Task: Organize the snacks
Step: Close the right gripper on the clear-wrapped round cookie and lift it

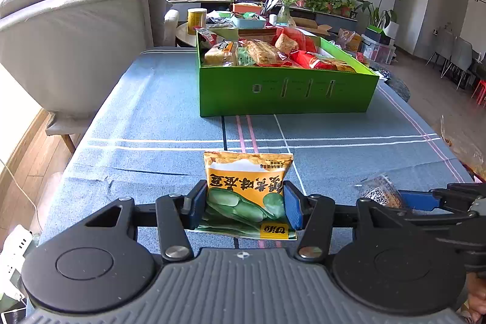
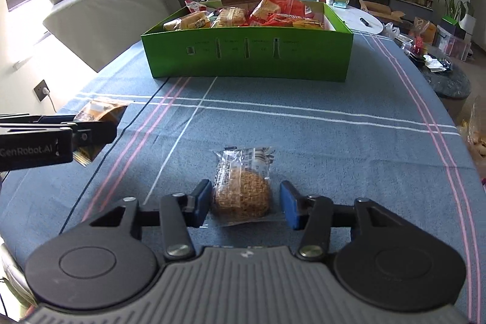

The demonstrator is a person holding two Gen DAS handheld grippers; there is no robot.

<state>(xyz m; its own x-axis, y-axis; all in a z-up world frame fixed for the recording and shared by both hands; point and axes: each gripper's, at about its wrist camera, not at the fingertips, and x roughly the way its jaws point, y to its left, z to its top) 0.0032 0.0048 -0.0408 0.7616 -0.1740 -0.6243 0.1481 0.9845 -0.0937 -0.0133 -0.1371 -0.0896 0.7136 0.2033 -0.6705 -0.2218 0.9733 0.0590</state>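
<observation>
My left hand-held gripper (image 1: 246,204) clamps an orange-and-green snack packet (image 1: 247,193), its blue pads pressed against both side edges, the packet's far end tilted up over the blue striped cloth of the worktop (image 1: 152,111). From the right wrist view I see this same hand-held gripper side-on at the left edge, the packet in its jaws.

To its right, my right hand-held gripper (image 2: 245,204) sits low over a clear-wrapped round crispy cake (image 2: 241,187) lying flat on the cloth. The jaws stand narrowly apart around the wrapper: the left pad (image 2: 203,202) is right at the cake's side, while the right pad (image 2: 288,208) shows a sliver of cloth between itself and the cake, so I read it as bracketing the cake, not gripping it.

Farther back, near the centre of the worktop, the green cardboard box (image 1: 285,93) stands open-topped, well apart from both packets. It is heaped with wrapped snacks (image 1: 273,52) in red, orange and yellow packaging. A grey sofa (image 1: 76,29) sits beyond the worktop's left edge.
</observation>
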